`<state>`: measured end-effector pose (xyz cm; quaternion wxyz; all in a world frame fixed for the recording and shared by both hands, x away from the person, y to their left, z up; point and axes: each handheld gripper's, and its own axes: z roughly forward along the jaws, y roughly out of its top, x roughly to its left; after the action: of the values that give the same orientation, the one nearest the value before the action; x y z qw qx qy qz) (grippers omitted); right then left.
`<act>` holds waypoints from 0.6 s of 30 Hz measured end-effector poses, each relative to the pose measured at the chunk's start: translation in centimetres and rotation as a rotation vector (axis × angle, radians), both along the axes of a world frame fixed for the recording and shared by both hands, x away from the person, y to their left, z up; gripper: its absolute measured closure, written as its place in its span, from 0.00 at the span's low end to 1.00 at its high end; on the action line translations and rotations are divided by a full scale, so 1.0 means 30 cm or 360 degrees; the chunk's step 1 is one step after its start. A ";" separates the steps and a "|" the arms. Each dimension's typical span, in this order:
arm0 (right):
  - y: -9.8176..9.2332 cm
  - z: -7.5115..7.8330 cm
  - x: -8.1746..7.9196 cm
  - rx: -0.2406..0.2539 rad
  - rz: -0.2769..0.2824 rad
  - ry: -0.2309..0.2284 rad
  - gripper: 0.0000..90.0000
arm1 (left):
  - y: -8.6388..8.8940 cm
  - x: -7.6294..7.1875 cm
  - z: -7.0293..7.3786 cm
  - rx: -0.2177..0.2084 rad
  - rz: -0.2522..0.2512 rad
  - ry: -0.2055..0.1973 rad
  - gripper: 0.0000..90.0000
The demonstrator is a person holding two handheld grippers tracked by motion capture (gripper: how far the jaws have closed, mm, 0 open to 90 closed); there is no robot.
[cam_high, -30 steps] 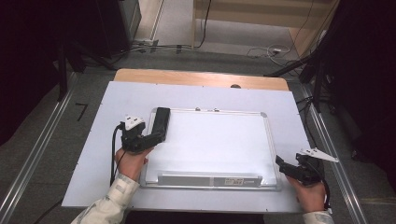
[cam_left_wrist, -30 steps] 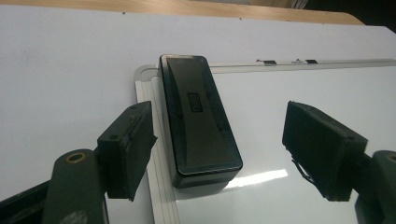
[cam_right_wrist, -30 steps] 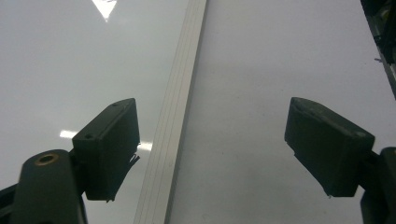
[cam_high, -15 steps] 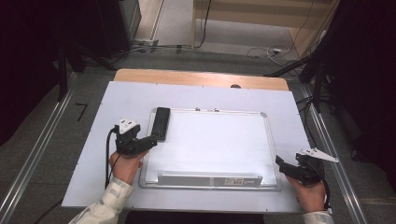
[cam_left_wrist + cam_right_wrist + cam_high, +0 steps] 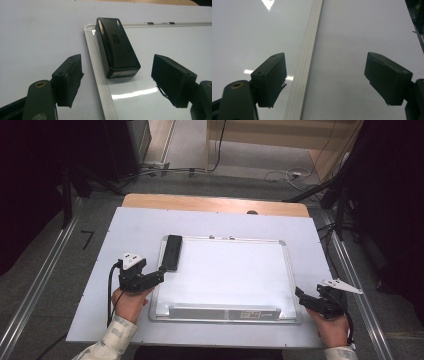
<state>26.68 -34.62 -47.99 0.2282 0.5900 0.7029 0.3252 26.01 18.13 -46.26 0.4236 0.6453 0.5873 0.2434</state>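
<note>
- The left gripper (image 5: 117, 82) is released, jaws spread with nothing between them, just short of the black eraser (image 5: 116, 46).
- The eraser lies along the whiteboard (image 5: 235, 275)'s left frame edge.
- The right gripper (image 5: 325, 80) gapes over the right frame edge, bare table (image 5: 135, 225) beside.
</note>
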 end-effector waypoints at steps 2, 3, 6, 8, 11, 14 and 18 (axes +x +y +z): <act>0.000 0.000 0.000 -0.0002 0.0002 -0.0001 0.18 | 0.006 -0.008 0.002 0.0004 0.0000 -0.0006 0.28; 0.000 -0.001 0.001 -0.0004 0.0004 -0.0004 0.18 | 0.010 -0.012 0.002 0.0004 0.0003 -0.0004 0.28; 0.001 0.000 0.000 -0.0005 0.0005 -0.0003 0.18 | 0.019 -0.019 0.001 0.0003 0.0015 -0.0008 0.28; 0.001 0.000 0.000 -0.0005 0.0005 -0.0003 0.18 | 0.030 -0.023 0.000 0.0005 0.0019 -0.0002 0.28; 0.001 0.000 0.000 -0.0006 0.0002 -0.0001 0.18 | 0.043 -0.029 0.000 0.0006 0.0035 -0.0002 0.28; 0.001 -0.001 0.000 -0.0005 0.0004 -0.0001 0.18 | 0.055 -0.035 0.000 0.0002 0.0047 -0.0007 0.28; 0.001 -0.001 0.000 -0.0006 0.0006 -0.0002 0.18 | 0.073 -0.038 -0.003 0.0000 0.0070 0.0000 0.28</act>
<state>26.69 -34.59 -48.01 0.2293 0.5880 0.7045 0.3247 24.86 20.32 -46.36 0.4181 0.6323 0.6013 0.2525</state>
